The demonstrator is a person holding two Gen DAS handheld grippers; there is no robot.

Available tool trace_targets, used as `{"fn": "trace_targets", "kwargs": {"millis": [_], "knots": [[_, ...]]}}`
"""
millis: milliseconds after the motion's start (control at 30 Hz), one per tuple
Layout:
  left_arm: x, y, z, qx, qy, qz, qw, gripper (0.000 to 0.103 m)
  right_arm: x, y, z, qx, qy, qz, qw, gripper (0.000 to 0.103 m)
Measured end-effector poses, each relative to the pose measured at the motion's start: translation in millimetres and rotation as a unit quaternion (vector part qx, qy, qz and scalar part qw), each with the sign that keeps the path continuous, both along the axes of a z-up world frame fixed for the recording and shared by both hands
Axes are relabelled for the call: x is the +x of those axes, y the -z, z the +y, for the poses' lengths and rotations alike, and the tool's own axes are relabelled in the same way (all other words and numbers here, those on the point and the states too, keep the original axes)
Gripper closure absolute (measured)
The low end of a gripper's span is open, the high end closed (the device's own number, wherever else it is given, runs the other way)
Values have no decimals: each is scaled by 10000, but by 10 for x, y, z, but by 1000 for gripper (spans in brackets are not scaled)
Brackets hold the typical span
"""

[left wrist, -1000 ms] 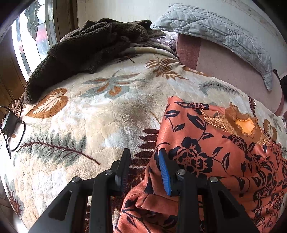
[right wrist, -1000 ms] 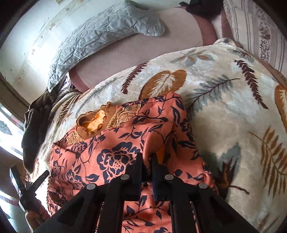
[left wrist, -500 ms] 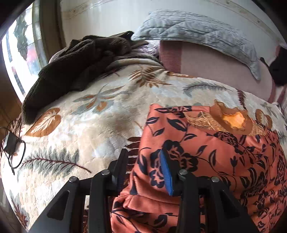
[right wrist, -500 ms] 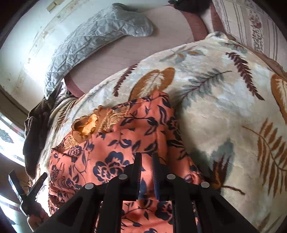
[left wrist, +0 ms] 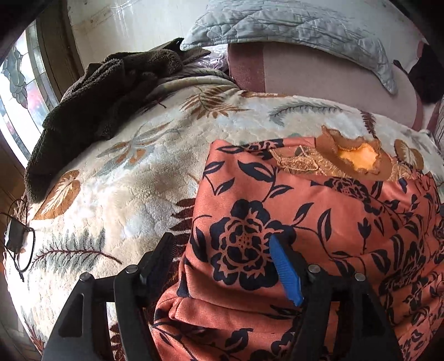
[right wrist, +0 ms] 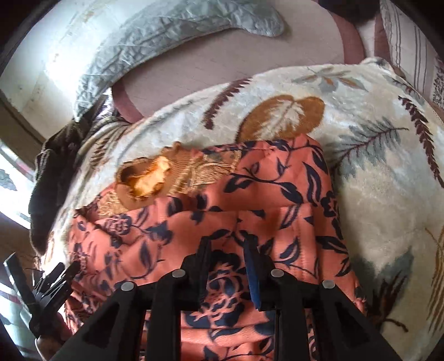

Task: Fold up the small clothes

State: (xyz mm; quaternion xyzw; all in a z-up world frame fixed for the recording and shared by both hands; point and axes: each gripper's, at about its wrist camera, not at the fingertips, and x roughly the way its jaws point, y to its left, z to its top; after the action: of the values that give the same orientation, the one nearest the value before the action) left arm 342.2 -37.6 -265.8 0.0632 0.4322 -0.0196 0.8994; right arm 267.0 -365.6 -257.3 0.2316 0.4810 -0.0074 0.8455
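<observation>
Directly under left gripper (left wrist: 222, 247): garment (left wrist: 319, 211)

We see a bed covered by a cream plush blanket with brown and grey-green leaf prints (left wrist: 133, 194), and at its far side lies a dusty-pink headboard cushion with a darker maroon stripe (left wrist: 305, 75) under a pale grey quilted pillow (left wrist: 277, 25). A dark brown fleece throw (left wrist: 91, 111) is heaped near the stained-glass window in a wooden frame (left wrist: 19, 91), which lets in bright daylight. Behind stands a cream painted wall (left wrist: 133, 25).
</observation>
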Motion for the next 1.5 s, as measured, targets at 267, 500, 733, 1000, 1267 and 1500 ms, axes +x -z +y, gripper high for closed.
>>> {"fn": "trace_targets", "kwargs": {"millis": [267, 500, 733, 1000, 1267, 1500], "knots": [[76, 236, -176, 361, 195, 411, 9983, 25, 102, 360, 615, -28, -667, 129, 9977, 42], [3, 16, -66, 77, 38, 79, 9999, 24, -223, 65, 585, -286, -769, -258, 9963, 35], [-15, 59, 7, 367, -105, 159, 9991, 24, -520, 331, 30, 56, -44, 207, 9998, 55], [-68, 43, 207, 24, -217, 238, 9995, 24, -841, 115, -102, 223, 139, -190, 9995, 62], [-483, -65, 477, 242, -205, 6, 9995, 24, -1543, 125, -503, 496, 754, -117, 9959, 50], [-1027, -165, 886, 153, -438, -134, 9988, 23, -2288, 158, -739, 636, 1021, 161, 9926, 41]]}}
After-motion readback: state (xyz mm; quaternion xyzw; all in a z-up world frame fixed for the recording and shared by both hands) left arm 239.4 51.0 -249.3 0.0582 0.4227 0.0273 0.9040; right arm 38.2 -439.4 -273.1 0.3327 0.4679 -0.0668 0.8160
